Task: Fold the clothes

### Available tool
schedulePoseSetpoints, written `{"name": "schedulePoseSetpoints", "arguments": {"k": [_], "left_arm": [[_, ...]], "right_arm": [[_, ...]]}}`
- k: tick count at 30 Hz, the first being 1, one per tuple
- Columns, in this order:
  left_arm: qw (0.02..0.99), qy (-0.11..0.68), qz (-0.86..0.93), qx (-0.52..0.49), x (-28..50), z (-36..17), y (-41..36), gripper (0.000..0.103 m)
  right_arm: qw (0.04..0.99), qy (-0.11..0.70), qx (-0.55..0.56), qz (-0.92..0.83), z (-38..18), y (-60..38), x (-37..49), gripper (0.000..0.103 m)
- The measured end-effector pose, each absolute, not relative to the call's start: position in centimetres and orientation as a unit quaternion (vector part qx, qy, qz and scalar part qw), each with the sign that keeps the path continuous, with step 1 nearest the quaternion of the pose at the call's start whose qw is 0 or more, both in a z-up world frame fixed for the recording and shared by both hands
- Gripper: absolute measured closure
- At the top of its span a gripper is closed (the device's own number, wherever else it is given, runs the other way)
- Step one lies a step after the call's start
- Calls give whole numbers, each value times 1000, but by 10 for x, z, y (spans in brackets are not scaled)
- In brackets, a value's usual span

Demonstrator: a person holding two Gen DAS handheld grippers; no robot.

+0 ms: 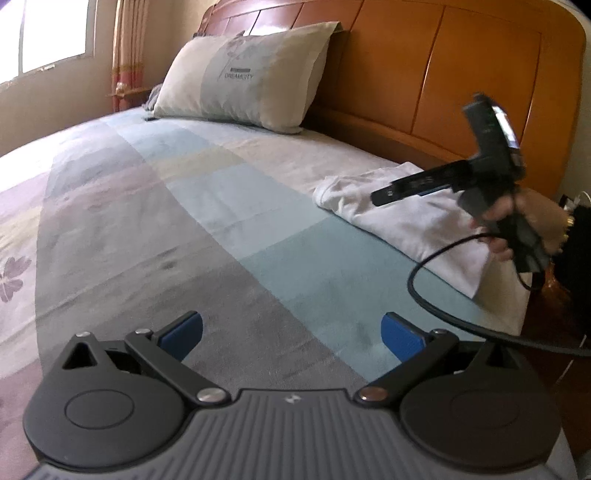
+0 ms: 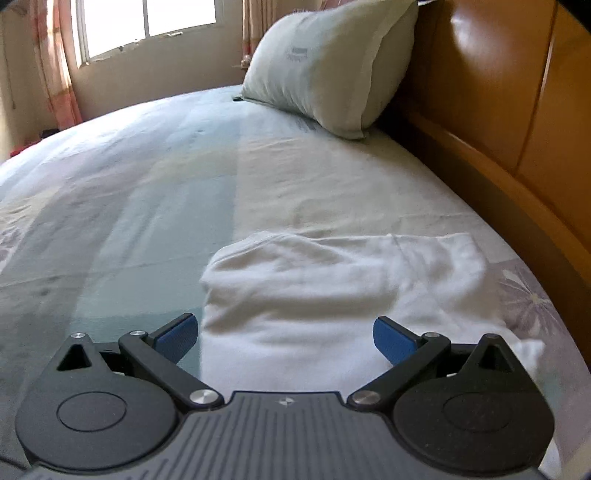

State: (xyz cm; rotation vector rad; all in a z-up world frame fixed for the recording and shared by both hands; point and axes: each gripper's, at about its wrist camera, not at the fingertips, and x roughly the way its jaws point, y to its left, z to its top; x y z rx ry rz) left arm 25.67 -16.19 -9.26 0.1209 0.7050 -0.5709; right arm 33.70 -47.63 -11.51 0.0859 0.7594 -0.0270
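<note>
Bedroom scene, two hand-held tools over a made bed. The left hand-held gripper (image 1: 291, 334) hovers above the bed (image 1: 155, 229) with its blue-padded fingers (image 1: 183, 334) spread wide and nothing between them; beneath it lies only the patchwork sheet of grey, blue and cream blocks. The right hand-held gripper (image 2: 284, 338) is likewise spread wide and holds nothing; its blue pads (image 2: 393, 341) stand apart above the near edge of the white garment (image 2: 332, 291).

The white garment (image 1: 410, 214) lies folded into a compact, slightly rumpled bundle on the sheet, near the wooden headboard (image 1: 461, 85) and close to the bed's side edge. Seen from the left wrist view, the right tool is carried just over that bundle by a person's hand (image 1: 532, 225) wrapped around its handle, and a black cable (image 1: 443, 314) loops down from it across the sheet.

A pale pillow (image 1: 247, 74) with faint printed lettering leans against the headboard, well apart from the garment. Behind the bed, a bright window (image 2: 147, 22) stands beside patterned curtains (image 2: 55, 74). A purple flower print (image 2: 524, 299) marks the sheet just beside the garment.
</note>
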Motion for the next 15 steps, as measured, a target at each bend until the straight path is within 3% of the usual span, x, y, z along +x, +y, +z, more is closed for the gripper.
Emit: {"name": "schedulePoseSetpoints", "arguments": {"k": [5,15], "left_arm": [[891,343,-291,58,249,-90,-162,1],[890,346,-289,69,237,-89,-156,1]], "right_arm": [[905,420,66,10,-126,-474,329,0],[902,419,96,29,-120,-468,313,0]]}}
